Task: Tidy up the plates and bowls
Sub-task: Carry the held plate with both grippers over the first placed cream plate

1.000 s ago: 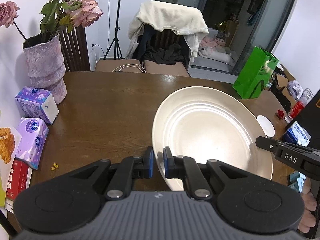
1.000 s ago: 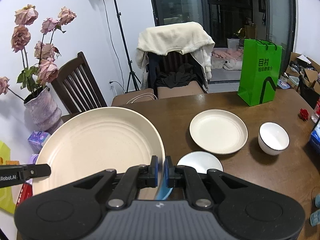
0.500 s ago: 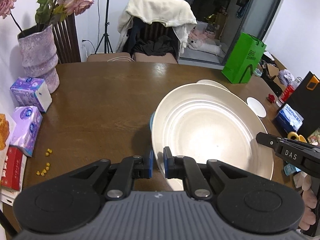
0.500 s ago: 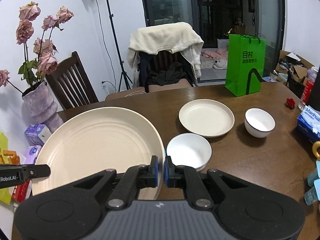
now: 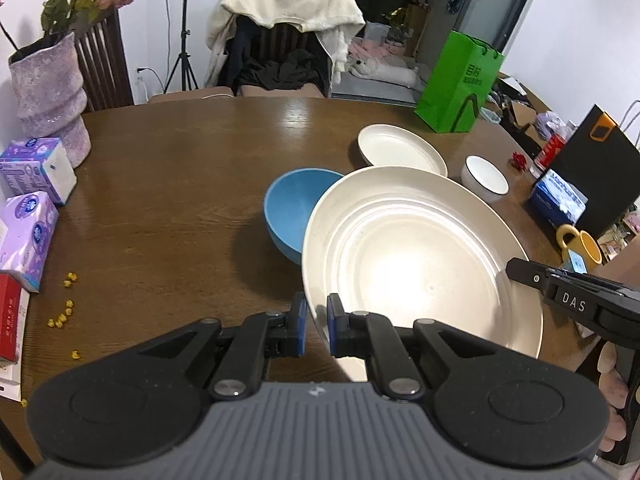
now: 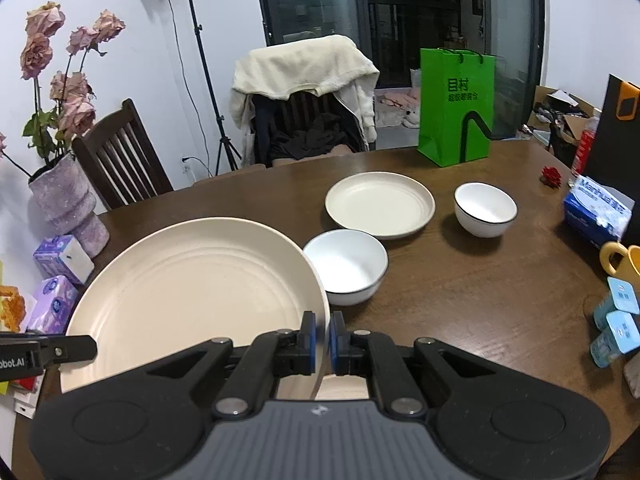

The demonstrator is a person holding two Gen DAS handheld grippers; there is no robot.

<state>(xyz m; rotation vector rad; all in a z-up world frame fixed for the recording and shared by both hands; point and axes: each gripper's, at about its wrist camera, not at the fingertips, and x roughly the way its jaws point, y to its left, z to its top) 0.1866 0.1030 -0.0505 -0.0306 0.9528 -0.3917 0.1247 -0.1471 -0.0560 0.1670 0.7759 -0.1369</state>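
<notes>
Item one, the large cream plate point(image 5: 420, 264): we find it at centre right of the left wrist view and at lower left of the right wrist view, held clear of the wooden table point(image 5: 168, 184) by both tools. The left gripper point(image 5: 316, 326) is pinched narrow on its near rim; the right gripper point(image 6: 322, 340) is clamped tight on the opposite rim. The plate's near edge is cut off behind each gripper body.

Item two, a bowl point(image 5: 296, 208) reads blue in the left wrist view, where the plate covers its right part; in the right wrist view, at centre, the same bowl appears white inside with a dark rim. We cannot tell its true colour.

Item three, small cream plate point(image 6: 380, 204), flat on the table at upper centre.

Item four, white bowl with dark rim point(image 6: 485, 209), just right of the small plate.

Writing we can read: "DAS" on the other gripper's finger at the right edge of the left wrist view; "bot.AI", cut off by the frame, at the left edge of the right wrist view; "Manhua" on the blue tissue box point(image 6: 598, 210); Chinese characters on the green paper bag point(image 6: 456, 108), too small to make out fully.

Partly seen: a yellow mug point(image 6: 622, 262) cut by the right edge; purple tissue packs point(image 5: 30, 196) with blurred print; fingers point(image 5: 612, 364) of a person at lower right.
</notes>
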